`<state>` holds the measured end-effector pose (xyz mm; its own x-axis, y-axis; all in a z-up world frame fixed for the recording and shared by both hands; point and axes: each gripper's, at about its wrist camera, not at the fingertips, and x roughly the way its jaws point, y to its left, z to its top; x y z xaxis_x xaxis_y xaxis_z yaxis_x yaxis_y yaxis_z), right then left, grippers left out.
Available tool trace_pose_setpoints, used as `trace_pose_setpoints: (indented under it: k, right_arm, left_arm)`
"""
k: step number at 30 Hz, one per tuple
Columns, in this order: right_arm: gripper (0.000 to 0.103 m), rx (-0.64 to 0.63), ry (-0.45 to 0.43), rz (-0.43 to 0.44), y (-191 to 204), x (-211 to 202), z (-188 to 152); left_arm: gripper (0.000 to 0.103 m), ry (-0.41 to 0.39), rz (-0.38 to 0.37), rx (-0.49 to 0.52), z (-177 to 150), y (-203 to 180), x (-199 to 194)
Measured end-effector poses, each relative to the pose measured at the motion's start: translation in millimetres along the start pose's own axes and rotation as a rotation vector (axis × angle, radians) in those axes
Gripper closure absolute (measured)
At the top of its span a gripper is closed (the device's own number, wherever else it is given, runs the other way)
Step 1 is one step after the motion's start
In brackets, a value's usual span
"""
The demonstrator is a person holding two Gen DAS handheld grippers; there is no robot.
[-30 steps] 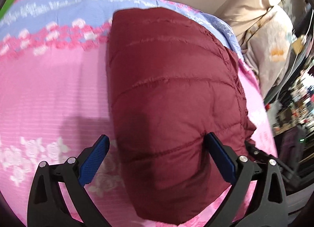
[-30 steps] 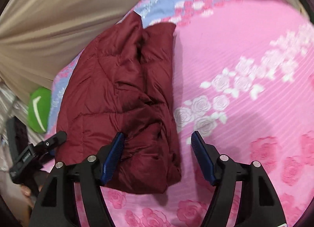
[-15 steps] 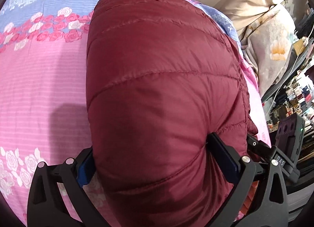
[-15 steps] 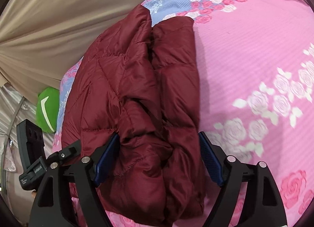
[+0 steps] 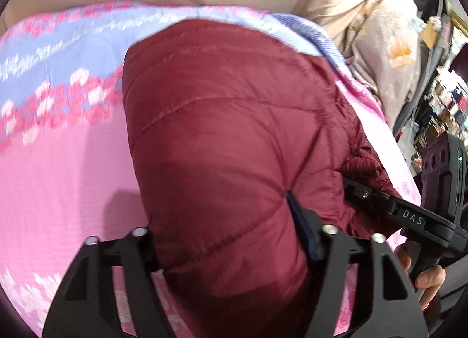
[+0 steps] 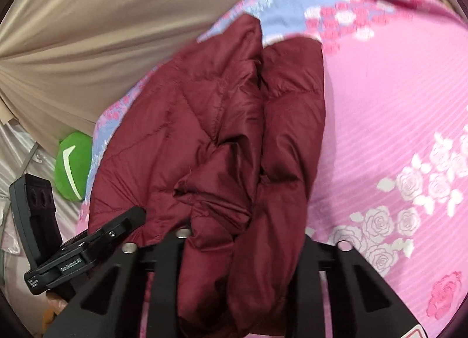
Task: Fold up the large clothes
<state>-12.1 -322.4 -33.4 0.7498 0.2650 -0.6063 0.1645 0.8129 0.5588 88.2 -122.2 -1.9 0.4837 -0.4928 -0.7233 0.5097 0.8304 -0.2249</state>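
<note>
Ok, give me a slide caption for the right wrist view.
Right gripper jaws clamped on the folded maroon puffer jacket atop the pink floral bedsheet, left gripper alongside.

Left gripper (image 5: pixel 225 238) clamps the near end of a maroon quilted jacket (image 5: pixel 234 133) — fabric bulges between its fingers. The jacket lies on a pink floral bedsheet (image 5: pixel 64 168); the right gripper (image 5: pixel 351 191) meets its right edge.

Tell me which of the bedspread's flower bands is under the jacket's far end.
The red-rose band on the periwinkle-blue stripe; the maroon quilted puffer jacket overlaps it. The white-rose band lies beside the jacket, uncovered.
</note>
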Motion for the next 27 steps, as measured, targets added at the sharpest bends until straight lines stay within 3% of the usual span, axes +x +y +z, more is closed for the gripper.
trace_pose_setpoints:
  k: [4,9,13,16,20,24,27]
  right_arm:
    - [0.085,-0.035,-0.077,-0.012,22,-23,2]
    - [0.085,-0.098,-0.212,-0.016,54,-70,8]
    - [0.085,-0.195,-0.336,-0.018,98,-109,11]
    - [0.085,-0.274,-0.410,0.008,128,-135,18]
    - [0.085,-0.376,-0.484,0.075,174,-137,30]
    - [0.084,-0.443,-0.502,0.177,214,-114,43]
    - [0.083,-0.461,-0.462,0.229,232,-68,57]
  left_arm:
    - [0.058,-0.047,-0.059,0.054,15,-10,-23]
    - [0.060,-0.146,-0.123,0.122,30,-25,-66]
    - [0.060,-0.281,-0.145,0.181,39,-30,-117]
    - [0.060,-0.392,-0.130,0.215,46,-26,-156]
    - [0.060,-0.526,-0.083,0.228,53,-2,-200]
    - [0.060,-0.620,-0.001,0.230,58,42,-225]
    - [0.059,-0.625,0.064,0.230,57,71,-224]
